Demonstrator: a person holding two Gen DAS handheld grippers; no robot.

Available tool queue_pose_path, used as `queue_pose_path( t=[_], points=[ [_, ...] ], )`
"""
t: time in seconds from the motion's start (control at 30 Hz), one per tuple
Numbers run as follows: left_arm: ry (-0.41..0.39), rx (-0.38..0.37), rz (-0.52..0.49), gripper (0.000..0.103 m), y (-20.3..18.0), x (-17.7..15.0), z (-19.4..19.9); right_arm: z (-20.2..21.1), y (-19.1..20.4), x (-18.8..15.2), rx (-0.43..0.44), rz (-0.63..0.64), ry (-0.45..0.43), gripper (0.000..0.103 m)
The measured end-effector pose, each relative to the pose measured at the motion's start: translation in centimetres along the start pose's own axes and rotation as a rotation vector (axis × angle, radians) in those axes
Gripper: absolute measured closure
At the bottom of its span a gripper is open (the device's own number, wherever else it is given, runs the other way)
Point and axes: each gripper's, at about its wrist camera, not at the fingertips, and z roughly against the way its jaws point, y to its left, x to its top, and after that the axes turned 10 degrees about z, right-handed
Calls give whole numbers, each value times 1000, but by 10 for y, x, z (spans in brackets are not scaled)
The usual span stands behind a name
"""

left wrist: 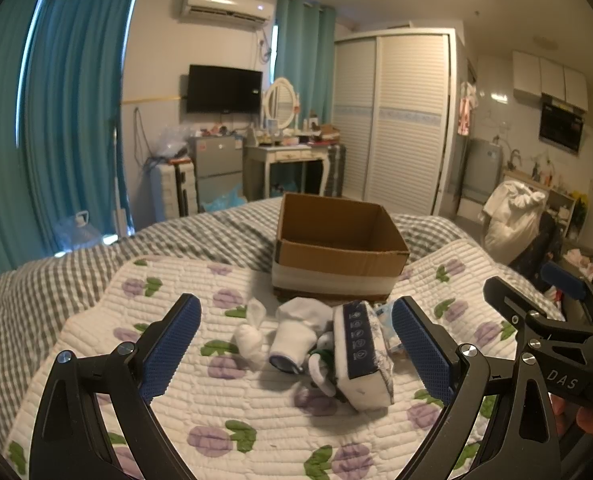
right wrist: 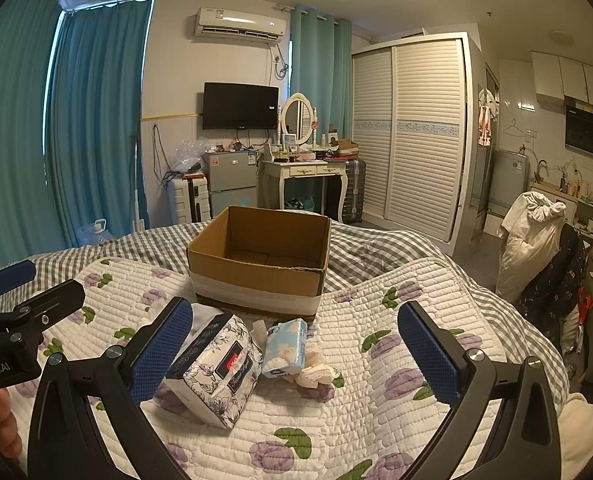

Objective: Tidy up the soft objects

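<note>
Left wrist view, centre frame: the left tool (left wrist: 296, 342) hangs over a quilted bed (left wrist: 176, 400) with its blue-padded fingers spread wide and nothing between them gripped. Framed in that gap lies a small heap of soft things: a floral tissue pack (left wrist: 362, 356) at centre right, white socks (left wrist: 292, 336) at centre, and a pale blue tissue packet (left wrist: 386, 320) half hidden behind the pack. In this view the tissue pack's long axis runs roughly from the lower centre up toward the cardboard box (left wrist: 336, 256), which stands open and, as far as its visible interior shows, empty just beyond the heap in the middle of the frame.

Right wrist view: the right tool (right wrist: 296, 344) is likewise spread and holds nothing. The tissue pack (right wrist: 216, 368) sits at lower left of centre, just inside the left-hand finger, the blue packet (right wrist: 284, 346) beside it, a crumpled pale cloth (right wrist: 316, 372) to its right, and the box (right wrist: 260, 256) directly behind.

Both tools appear about equally close to the heap; the left one is centred on it, the right one offset so that only the pack's edge is well inside its span. The likely coming move is a closing pinch across the pack's short side, then a short carry forward into the box. None of the items appears to have been put away yet.
</note>
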Motion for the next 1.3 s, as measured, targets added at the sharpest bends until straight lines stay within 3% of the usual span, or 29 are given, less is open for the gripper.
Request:
queue_pose_path(
  t=[1.3],
  points=[
    [0, 6, -4, 5, 6, -3, 0, -1, 0, 2, 2, 4, 2, 0]
  ],
)
